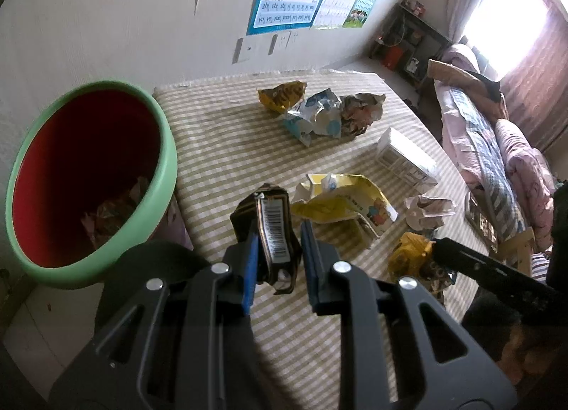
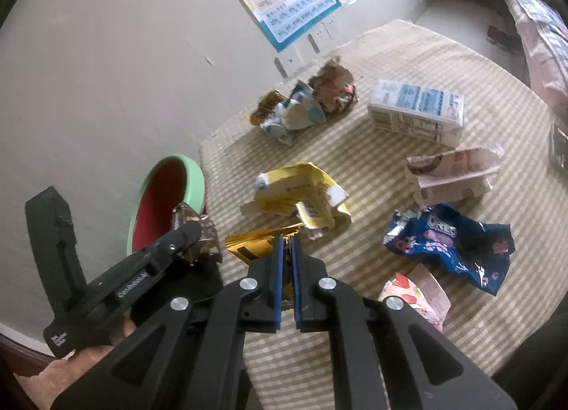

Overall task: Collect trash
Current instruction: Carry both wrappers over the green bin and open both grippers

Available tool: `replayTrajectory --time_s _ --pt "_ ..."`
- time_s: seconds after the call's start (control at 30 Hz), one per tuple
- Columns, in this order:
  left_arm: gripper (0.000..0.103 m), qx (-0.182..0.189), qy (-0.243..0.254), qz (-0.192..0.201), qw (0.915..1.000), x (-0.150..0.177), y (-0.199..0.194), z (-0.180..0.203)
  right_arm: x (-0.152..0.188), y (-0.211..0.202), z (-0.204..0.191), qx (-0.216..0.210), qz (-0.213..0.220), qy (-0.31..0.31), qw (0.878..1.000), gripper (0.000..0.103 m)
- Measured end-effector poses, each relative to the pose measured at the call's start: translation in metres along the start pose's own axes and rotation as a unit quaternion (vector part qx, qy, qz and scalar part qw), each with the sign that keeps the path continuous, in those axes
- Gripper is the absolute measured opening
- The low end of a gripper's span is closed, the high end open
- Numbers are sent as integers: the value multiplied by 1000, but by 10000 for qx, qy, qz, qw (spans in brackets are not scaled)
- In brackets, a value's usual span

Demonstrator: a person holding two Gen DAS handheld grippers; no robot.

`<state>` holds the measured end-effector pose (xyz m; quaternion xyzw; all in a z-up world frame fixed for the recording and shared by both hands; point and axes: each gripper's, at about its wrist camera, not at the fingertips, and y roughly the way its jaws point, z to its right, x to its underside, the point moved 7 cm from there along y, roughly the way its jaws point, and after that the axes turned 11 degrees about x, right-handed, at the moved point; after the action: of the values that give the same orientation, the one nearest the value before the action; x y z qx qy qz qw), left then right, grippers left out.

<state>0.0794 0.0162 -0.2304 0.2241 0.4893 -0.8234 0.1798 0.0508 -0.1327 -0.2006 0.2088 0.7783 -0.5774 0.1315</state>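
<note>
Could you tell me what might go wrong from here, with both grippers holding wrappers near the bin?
The right gripper pinches only an edge of the gold foil wrapper, so it may slip free. The left gripper holds the dark barcode wrapper short of the green-rimmed red bin; released now, it would likely miss.

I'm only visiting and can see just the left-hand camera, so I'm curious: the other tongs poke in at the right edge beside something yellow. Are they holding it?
Observer: Yes. The right tongs are shut on a gold wrapper, with its edge pinched between the blue pads.
Operator: Is there any rubbish I'm missing?
Observer: A crumpled blue cookie wrapper lies to the right of those tongs.
Operator: Anything more?
Observer: A pink packet printed with strawberries lies just nearer the camera than the blue one.
</note>
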Motion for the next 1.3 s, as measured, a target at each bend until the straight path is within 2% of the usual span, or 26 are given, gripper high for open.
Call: replayTrajectory --time_s 0.27,0.63,0.97,1.3 --pt "21 26 3 170 9999 -4 -14 0 -1 -10 -24 -1 180 -361 9992 5" --pt "22 -53 -85 698 9975 -27 -49 -14 -4 -9 -38 78 162 -549 9983 5" --pt "22 -219 -285 1019 9941 -38 -72 -47 -11 -7 -57 158 170 -794 9966 5" --pt "22 -412 -585 1056 9918 -41 -79 -88 -15 11 -87 130 5 -1077 9941 5"
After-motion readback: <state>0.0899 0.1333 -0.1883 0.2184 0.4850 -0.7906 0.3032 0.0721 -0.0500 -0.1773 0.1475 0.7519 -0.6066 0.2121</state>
